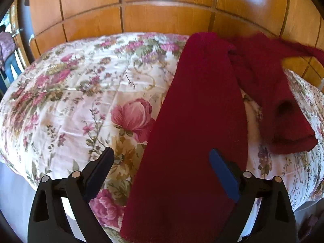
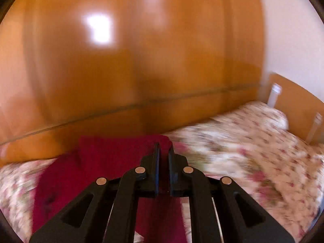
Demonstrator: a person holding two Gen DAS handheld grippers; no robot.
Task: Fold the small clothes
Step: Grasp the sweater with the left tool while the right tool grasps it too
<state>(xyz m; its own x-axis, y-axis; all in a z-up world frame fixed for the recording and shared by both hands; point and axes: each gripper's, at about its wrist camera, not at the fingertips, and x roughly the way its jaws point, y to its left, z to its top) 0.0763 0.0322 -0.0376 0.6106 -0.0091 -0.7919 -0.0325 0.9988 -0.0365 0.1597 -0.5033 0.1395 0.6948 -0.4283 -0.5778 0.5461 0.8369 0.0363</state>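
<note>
A dark red knitted garment (image 1: 202, 121) lies across a floral quilted bedspread (image 1: 70, 101), in front of a glossy wooden wardrobe (image 1: 162, 6) that serves as the backdrop. The left gripper (image 1: 162, 156) hovers over the garment's near end, on the side away from the wardrobe, its jaws wide apart and empty; one blue-padded finger sits above the red knit, the other above the bedspread beside it. The right gripper (image 2: 164, 151), seen in a motion-blurred view, has its jaws nearly together with red cloth showing in the narrow slot; it appears clamped on a raised edge of the garment, though the blur leaves that a judgement.

The step in hand looks like carrying one part of the garment over the rest. To do it well, the lifted edge should travel low and straight, and the free left gripper should pin or take the near hem so the body does not drag.

The knit is thick, matte and slightly fuzzy, and it likely sags under its own weight. Its long panel tapers toward the wardrobe; a tubular sleeve with an open cuff (image 1: 283, 109) lies beside it. The bedspread is satiny and stitched in squares, probably slippery.
</note>
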